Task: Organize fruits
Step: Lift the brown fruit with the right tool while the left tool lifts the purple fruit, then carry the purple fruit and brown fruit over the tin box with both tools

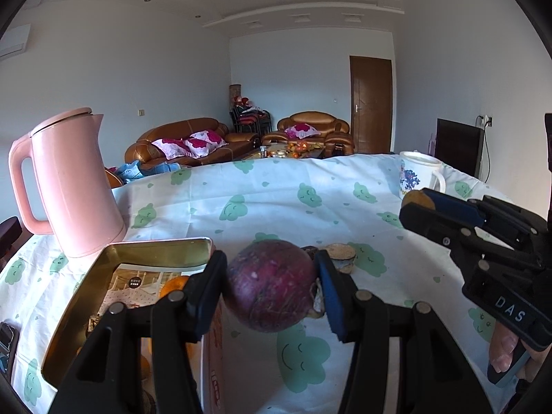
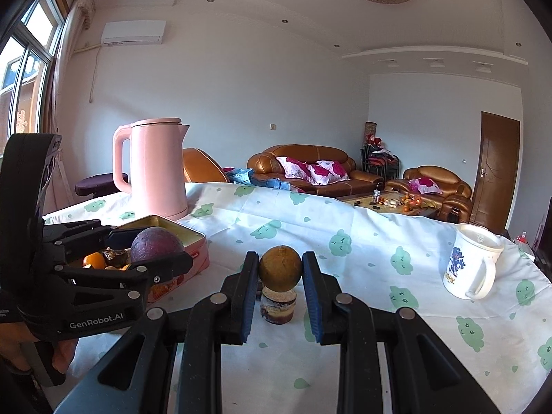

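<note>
Left gripper [image 1: 270, 289]: its fingers squeezed a round purple fruit [image 1: 270, 284] and held it up by the edge of the gold tin box [image 1: 82, 296].
Right gripper [image 2: 280, 269]: its fingers pinched a small brown fruit [image 2: 280, 268] just above a little layered jar [image 2: 278, 307].
Tin box: it sat open on the cloud tablecloth [image 2: 362, 252], with an orange [image 2: 94, 260] inside.
Pink kettle [image 2: 157, 169]: it stood behind the box.
White mug [image 2: 471, 265]: it stood far off to the right.

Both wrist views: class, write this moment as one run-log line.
left gripper: shut on purple fruit, beside tin | right gripper: shut on brown fruit, above small layered jar
</note>
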Demonstrator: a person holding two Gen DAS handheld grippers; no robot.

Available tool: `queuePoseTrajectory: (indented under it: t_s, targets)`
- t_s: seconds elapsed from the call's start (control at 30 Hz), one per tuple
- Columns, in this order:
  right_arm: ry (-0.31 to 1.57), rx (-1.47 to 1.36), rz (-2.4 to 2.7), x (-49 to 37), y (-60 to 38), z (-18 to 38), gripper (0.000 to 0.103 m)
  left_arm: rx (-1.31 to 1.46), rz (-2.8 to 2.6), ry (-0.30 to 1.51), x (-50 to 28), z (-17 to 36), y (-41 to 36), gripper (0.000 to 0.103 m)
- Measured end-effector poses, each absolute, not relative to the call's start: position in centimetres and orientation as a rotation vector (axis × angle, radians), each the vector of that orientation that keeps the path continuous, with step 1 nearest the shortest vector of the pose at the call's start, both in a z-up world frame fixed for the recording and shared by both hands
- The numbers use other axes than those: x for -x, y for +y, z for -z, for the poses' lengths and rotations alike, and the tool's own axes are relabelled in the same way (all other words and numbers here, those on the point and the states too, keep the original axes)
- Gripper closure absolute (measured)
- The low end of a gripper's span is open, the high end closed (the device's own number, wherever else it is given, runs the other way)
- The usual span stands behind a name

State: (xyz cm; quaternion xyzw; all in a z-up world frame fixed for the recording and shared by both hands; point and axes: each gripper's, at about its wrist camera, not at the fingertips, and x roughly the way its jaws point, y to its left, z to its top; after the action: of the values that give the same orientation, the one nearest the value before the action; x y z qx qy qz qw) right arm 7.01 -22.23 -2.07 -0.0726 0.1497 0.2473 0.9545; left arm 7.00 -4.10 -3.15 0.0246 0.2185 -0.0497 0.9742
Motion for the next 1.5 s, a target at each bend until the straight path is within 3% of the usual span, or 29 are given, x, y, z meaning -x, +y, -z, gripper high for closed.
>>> queuePoseTrajectory:
  t_s: [1.5]
  targets:
    - [0.319,0.238,-0.681,-7.7,-11.5,0.3,0.076,0.071,-0.017,0.42,-5.1,1.8,4.9,0.049]
